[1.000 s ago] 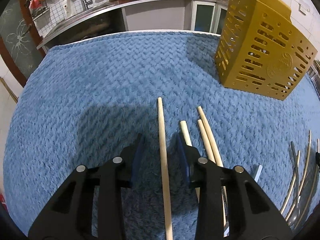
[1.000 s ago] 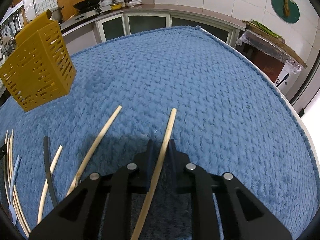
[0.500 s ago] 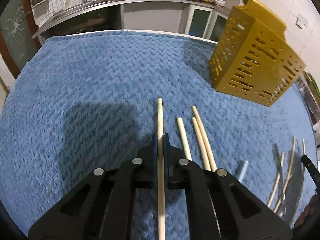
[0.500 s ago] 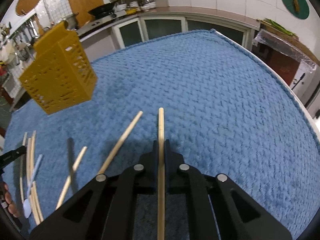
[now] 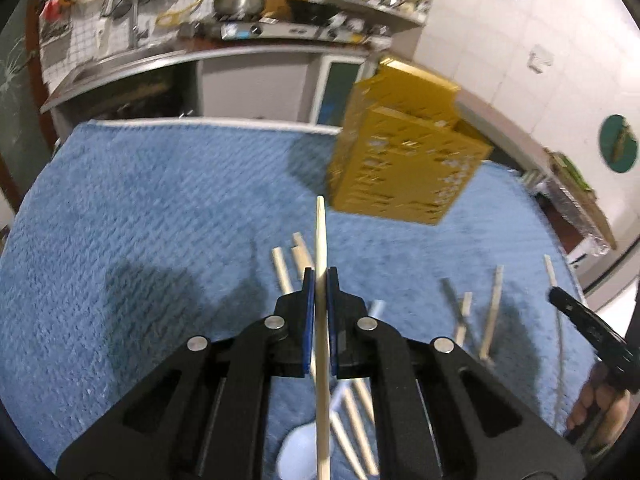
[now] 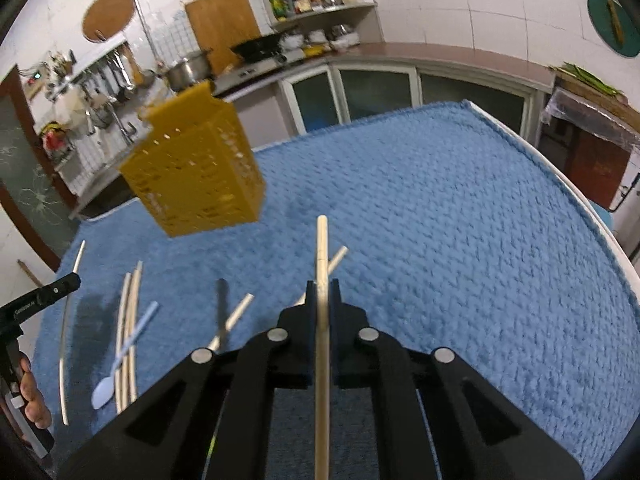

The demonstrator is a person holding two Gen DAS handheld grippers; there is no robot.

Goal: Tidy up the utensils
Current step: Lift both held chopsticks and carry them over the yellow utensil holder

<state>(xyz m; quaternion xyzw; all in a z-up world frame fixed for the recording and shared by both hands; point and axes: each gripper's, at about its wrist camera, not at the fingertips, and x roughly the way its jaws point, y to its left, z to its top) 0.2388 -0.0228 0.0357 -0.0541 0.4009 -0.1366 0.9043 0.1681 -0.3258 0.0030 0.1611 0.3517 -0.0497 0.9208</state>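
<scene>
Both grippers were clamped tight, each on a wooden stick. The left gripper (image 5: 319,280) pinched one chopstick (image 5: 321,240), tip aimed toward the yellow perforated holder (image 5: 404,164) standing near the far edge of the blue mat (image 5: 160,208). Only the left view caught the other gripper's handle and hand (image 5: 600,408) at the mat's right edge. The right gripper (image 6: 322,292) gripped its own chopstick (image 6: 322,252); only this view showed the pale blue spoon (image 6: 120,364) whole, among loose sticks (image 6: 130,328) by the mat's left edge. The holder's contents couldn't be made out.
</scene>
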